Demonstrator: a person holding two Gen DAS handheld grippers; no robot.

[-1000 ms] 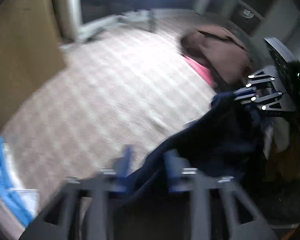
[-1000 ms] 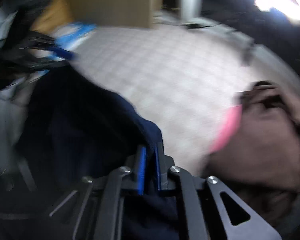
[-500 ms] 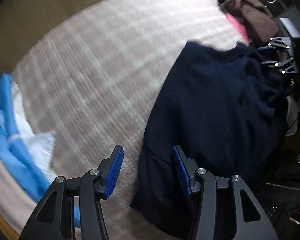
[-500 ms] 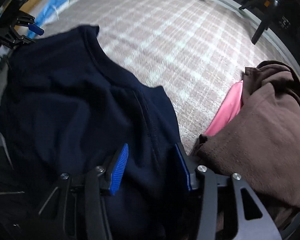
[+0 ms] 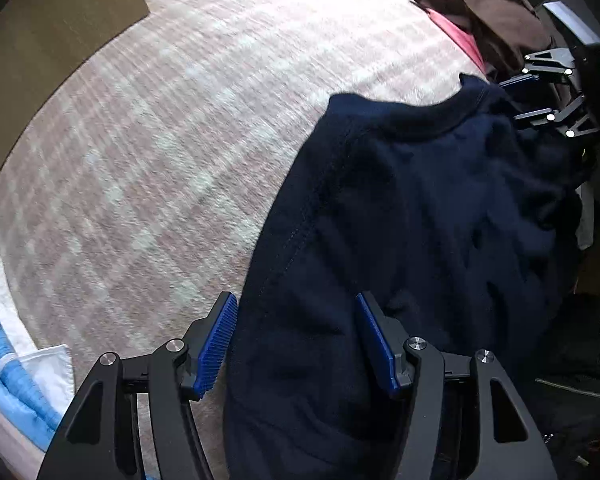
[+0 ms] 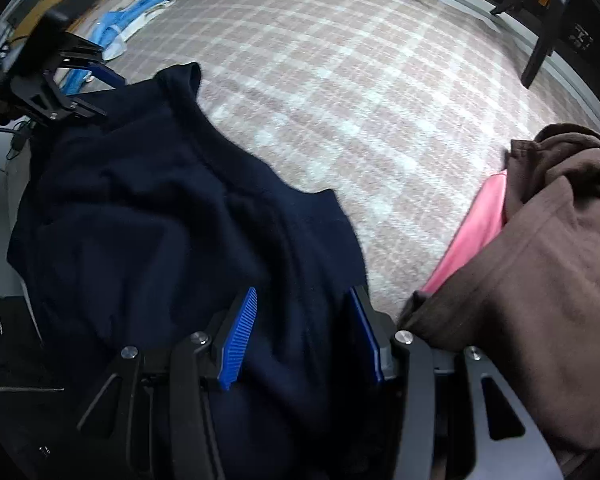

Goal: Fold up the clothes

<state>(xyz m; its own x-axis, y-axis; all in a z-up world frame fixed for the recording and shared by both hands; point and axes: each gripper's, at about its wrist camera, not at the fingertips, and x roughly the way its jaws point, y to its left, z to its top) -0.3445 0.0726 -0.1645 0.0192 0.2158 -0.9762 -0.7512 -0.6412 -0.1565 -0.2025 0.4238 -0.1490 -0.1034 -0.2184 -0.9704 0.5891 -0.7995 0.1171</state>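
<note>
Now navy garment lies spread on checked cloth.

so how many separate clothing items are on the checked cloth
4 visible: a navy blue top spread near both tongs, a brown garment over a pink one, and a blue-and-white piece at the edge. More may be hidden.

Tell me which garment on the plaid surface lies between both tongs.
The dark navy knit top, spread out under the open left tongs and right tongs. The brown garment and pink one sit heaped aside.
</note>
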